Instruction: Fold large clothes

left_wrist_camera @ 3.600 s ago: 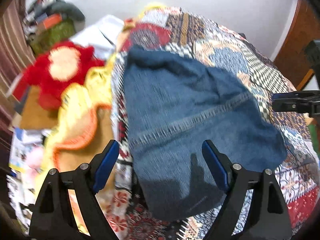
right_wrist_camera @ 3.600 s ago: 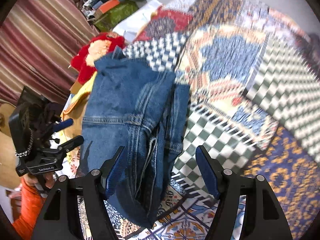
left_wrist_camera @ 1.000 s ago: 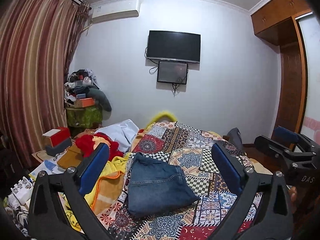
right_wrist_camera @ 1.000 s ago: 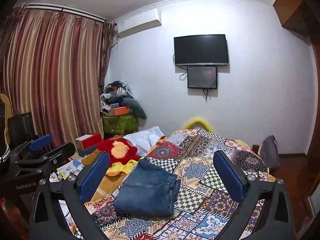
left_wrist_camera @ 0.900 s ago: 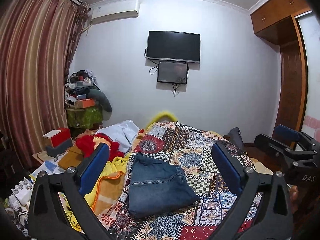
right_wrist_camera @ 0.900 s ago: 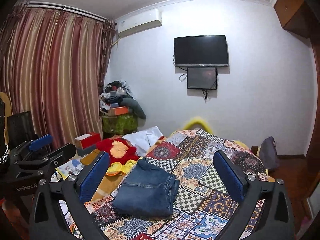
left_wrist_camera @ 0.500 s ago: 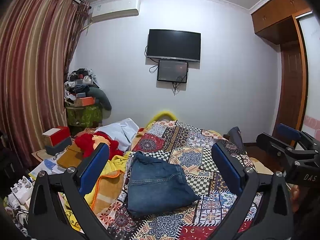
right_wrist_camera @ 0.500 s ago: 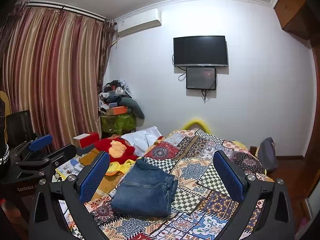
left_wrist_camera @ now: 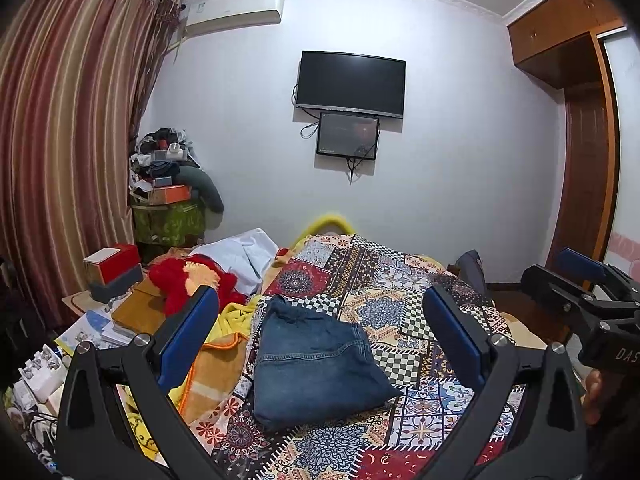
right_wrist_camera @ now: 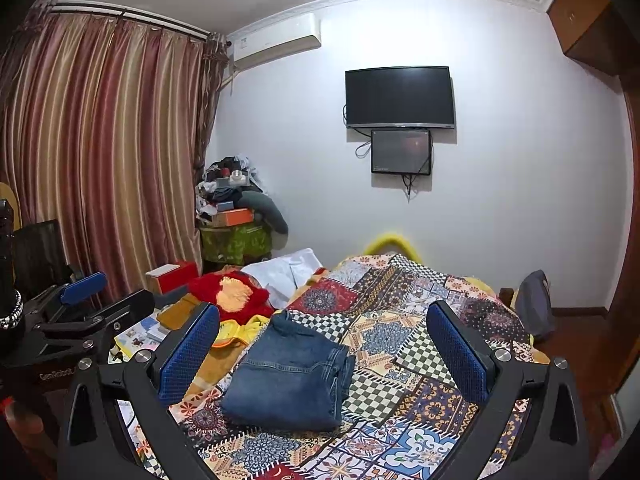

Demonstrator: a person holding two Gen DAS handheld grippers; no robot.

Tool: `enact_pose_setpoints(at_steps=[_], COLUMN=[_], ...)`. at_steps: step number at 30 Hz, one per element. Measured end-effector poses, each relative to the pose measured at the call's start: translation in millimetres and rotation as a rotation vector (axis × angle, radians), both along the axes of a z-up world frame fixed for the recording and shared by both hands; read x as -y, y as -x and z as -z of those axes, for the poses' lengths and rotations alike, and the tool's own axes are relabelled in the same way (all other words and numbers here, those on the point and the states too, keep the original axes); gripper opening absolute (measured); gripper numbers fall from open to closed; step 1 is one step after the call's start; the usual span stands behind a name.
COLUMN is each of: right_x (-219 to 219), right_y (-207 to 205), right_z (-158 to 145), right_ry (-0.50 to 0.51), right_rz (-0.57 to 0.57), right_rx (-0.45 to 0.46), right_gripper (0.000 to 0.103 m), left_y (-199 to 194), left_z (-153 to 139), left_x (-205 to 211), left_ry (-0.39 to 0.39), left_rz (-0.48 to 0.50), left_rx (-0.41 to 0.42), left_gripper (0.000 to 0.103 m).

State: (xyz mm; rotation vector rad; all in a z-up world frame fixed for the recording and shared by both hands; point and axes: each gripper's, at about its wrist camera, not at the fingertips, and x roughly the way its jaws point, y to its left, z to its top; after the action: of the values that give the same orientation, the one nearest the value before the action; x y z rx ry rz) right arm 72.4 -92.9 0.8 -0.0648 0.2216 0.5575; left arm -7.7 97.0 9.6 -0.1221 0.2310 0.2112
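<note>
Folded jeans on the patchwork bed, both tongs wide apart and empty.

From the left wrist, the left gripper [left_wrist_camera: 320, 340] stood spread above the folded jeans [left_wrist_camera: 316, 364] lying on the quilt [left_wrist_camera: 404, 312], with a yellow blanket [left_wrist_camera: 224, 344] just beside them and a red plush [left_wrist_camera: 180, 280] farther left. From the right wrist, the right gripper [right_wrist_camera: 324, 356] was likewise parted, nothing between its pads; the jeans [right_wrist_camera: 292, 376] lay clear of it, and a cluttered pile [right_wrist_camera: 236, 208], contents hard to make out, stood by the curtain [right_wrist_camera: 100, 152].
</note>
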Motion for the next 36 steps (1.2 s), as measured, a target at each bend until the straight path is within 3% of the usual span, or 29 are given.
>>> enact_pose_setpoints(at_steps=[21, 36], right_x=[1.1, 1.8], right_y=[1.8, -3.9], right_z=[-0.1, 2.0], right_ry=[-0.008, -0.029], right_rz=[0.011, 0.029], right_rx=[-0.009, -0.034], right_gripper=[0.103, 0.103], left_y=[-3.1, -5.0], left_z=[1.1, 3.1], left_x=[-3.6, 2.7], left_ry=[0.035, 0.018], left_rz=[0.030, 0.044], left_rx=[-0.004, -0.016], left_gripper=[0.103, 0.103])
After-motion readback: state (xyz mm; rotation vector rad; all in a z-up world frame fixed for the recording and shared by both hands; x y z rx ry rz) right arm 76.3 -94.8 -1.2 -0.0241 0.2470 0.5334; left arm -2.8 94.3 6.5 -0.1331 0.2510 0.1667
